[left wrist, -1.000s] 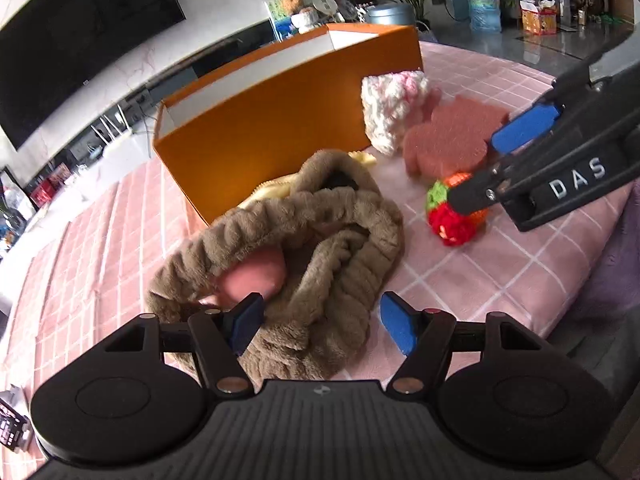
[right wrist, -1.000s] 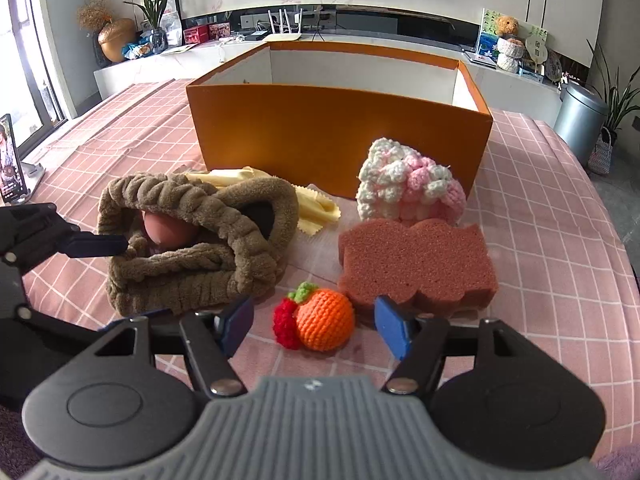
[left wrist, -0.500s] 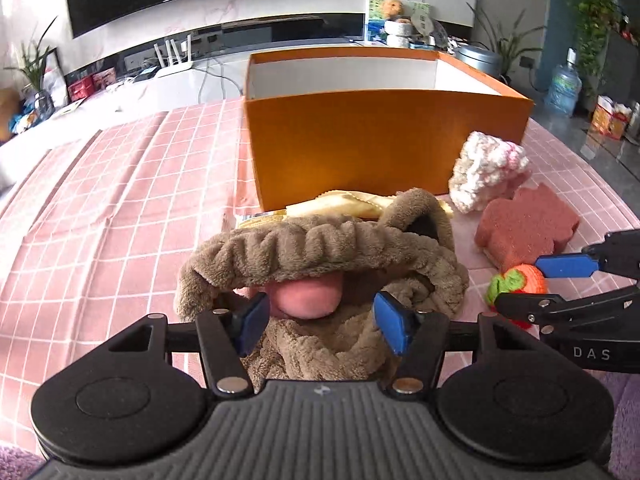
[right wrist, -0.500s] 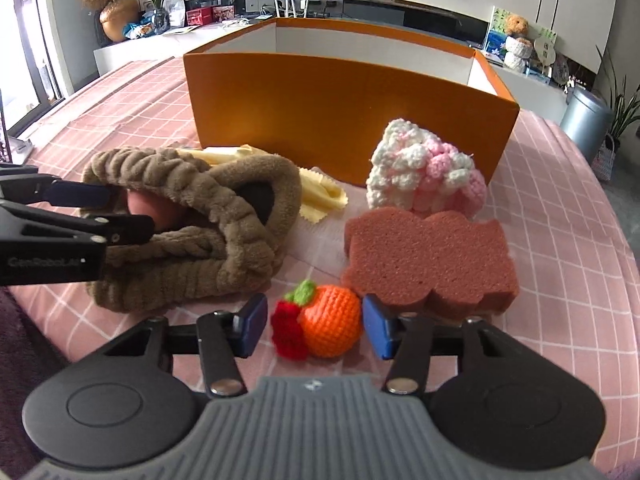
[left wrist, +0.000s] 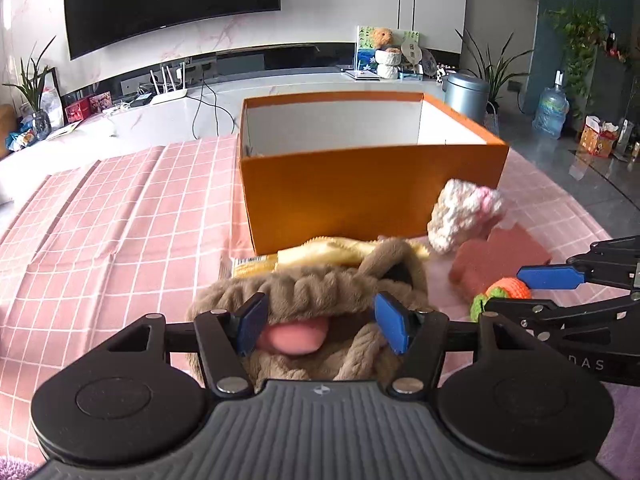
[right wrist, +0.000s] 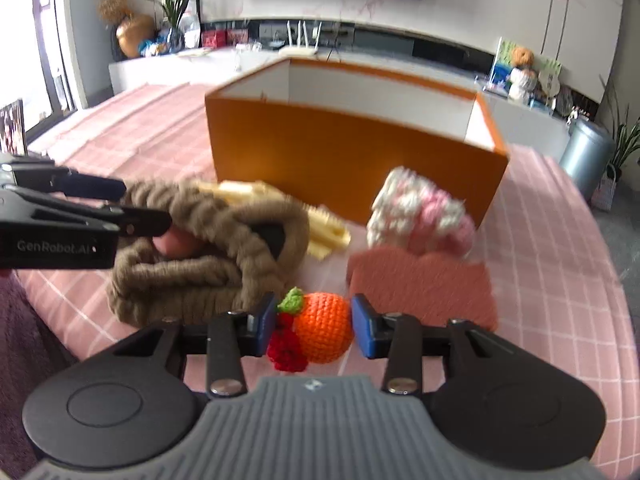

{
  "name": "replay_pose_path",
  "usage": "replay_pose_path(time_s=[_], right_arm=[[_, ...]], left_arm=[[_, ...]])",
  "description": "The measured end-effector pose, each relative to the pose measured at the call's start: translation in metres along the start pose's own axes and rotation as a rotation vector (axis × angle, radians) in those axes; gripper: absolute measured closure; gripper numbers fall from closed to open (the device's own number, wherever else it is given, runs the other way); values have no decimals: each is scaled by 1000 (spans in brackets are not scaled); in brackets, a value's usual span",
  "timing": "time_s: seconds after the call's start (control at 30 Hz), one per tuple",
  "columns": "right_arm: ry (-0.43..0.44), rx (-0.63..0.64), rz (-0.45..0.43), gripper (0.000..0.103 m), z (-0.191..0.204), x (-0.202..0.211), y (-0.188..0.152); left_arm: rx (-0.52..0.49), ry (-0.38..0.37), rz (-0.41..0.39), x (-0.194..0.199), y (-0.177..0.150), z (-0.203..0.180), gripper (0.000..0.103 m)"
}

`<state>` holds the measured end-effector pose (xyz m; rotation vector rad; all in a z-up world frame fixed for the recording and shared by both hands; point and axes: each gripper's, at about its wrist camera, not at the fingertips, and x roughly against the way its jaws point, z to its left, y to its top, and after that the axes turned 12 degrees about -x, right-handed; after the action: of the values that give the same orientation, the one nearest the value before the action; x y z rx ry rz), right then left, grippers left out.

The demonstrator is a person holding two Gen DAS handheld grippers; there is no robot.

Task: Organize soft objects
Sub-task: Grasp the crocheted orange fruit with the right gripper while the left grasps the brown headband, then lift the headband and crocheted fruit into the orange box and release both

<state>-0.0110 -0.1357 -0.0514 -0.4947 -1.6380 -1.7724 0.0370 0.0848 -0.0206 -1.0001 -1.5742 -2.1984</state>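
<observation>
A brown plush bag (left wrist: 320, 292) with a pink ball (left wrist: 294, 334) inside lies on the pink checked cloth before the orange box (left wrist: 372, 192). My left gripper (left wrist: 320, 324) is open, its jaws either side of the bag's mouth; it also shows in the right wrist view (right wrist: 132, 208). My right gripper (right wrist: 312, 324) has closed in around a crocheted orange fruit (right wrist: 320, 332), pads at its sides. The fruit (left wrist: 508, 288) and right gripper (left wrist: 532, 292) show in the left wrist view. A pink-white crochet piece (right wrist: 420, 212) and a red-brown sponge (right wrist: 424, 284) lie nearby.
A yellow wavy cloth (left wrist: 340, 254) lies between the bag and the box. The box's white inside (left wrist: 332, 128) shows nothing in it. The table edge (right wrist: 48, 320) runs close on my side. A counter with a router (left wrist: 168, 96) stands behind.
My right gripper's jaws have narrowed onto the orange fruit. My left gripper has moved in over the bag's mouth and tilted up.
</observation>
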Motion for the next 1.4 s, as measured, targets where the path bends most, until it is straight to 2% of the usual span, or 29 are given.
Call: replay_pose_path(time_s=[0.1,0.2,0.33,0.43,0.53,0.63,0.7,0.8,0.87,1.03,1.13,1.27,1.4], right_arm=[[-19,-13,-20,63,-5,3,5],[-47,-35,-32,63,-14,5,9],[-53,-64,-35,63,-25,5,11],[-37,-63,-29,63,-26,3,10],[-32,-73,-19,62,-27,-4,8],[-31,-86,-9,62,-30,-11,8],[-27,-94,-5,62,-33,-13,8],[-18,-93,-8,62,-34,-15,7],[-17,-83,-13,62,-34,-16,7],[-15,-82,-15,62,-34,-16,7],[-16,-85,-20,62,-35,-13,7],[-22,-86,-38,63,-36,-7,8],[-20,-87,-53,63,-35,0,9]], left_arm=[[-105,10,-19,-3,10,-8,25],[-175,-41,-25,-11,24,-16,25],[-294,-66,39,-31,35,-26,22],[-382,-106,119,-46,36,-25,17],[-418,-83,160,-61,34,-21,17],[-402,-106,183,-73,31,-13,17],[-355,-127,201,-81,30,-8,22],[-299,-139,199,-87,30,-2,39],[-297,-133,190,-85,31,-1,58],[-289,-133,184,-80,35,3,78],[-250,-143,149,-71,38,5,82],[-245,-130,91,-48,45,2,83],[-186,-125,52,-25,53,8,83]])
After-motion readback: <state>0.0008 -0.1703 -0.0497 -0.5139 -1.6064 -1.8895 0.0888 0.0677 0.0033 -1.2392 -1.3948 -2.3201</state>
